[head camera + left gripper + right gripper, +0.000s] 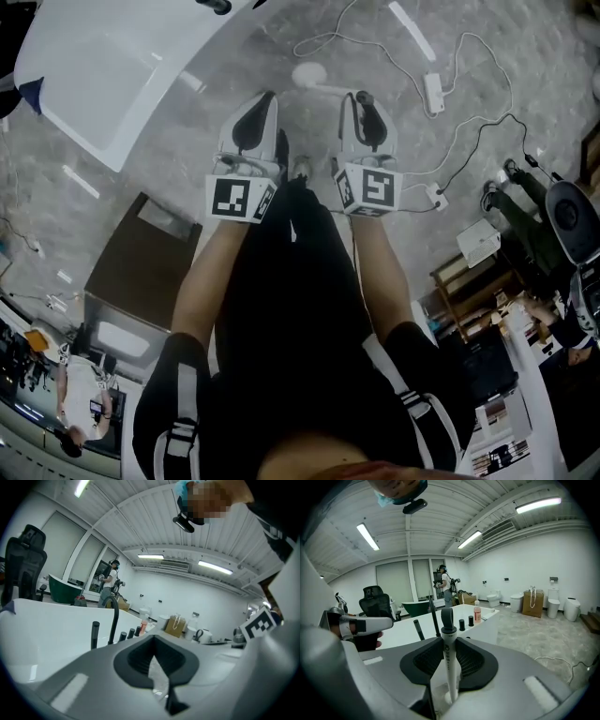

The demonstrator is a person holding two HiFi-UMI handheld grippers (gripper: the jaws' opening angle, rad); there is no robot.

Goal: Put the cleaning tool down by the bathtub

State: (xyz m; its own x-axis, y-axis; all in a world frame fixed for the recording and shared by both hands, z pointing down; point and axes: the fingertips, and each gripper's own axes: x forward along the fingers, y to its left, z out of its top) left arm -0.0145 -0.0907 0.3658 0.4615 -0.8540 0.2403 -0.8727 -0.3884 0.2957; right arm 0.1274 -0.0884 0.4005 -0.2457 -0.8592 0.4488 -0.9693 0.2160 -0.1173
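In the head view I stand on a marbled floor with both grippers held out ahead. My right gripper [361, 98] is shut on the white handle of the cleaning tool, whose round white head [308, 75] points forward above the floor. In the right gripper view the handle [450, 663] stands upright between the pads of the right gripper [449, 667], a grey loop at its top. My left gripper [258, 103] stands slightly open, nothing in the narrow gap of the left gripper [159, 672]. The white bathtub [103, 75] lies ahead on the left, its black faucet [114, 616] on the rim.
White cables and a power strip [433, 92] trail over the floor ahead on the right. A brown box [145, 258] lies to my left. Machines [567, 216] and shelves crowd the right edge. Another person [110, 585] stands far behind the tub, near a black office chair [23, 564].
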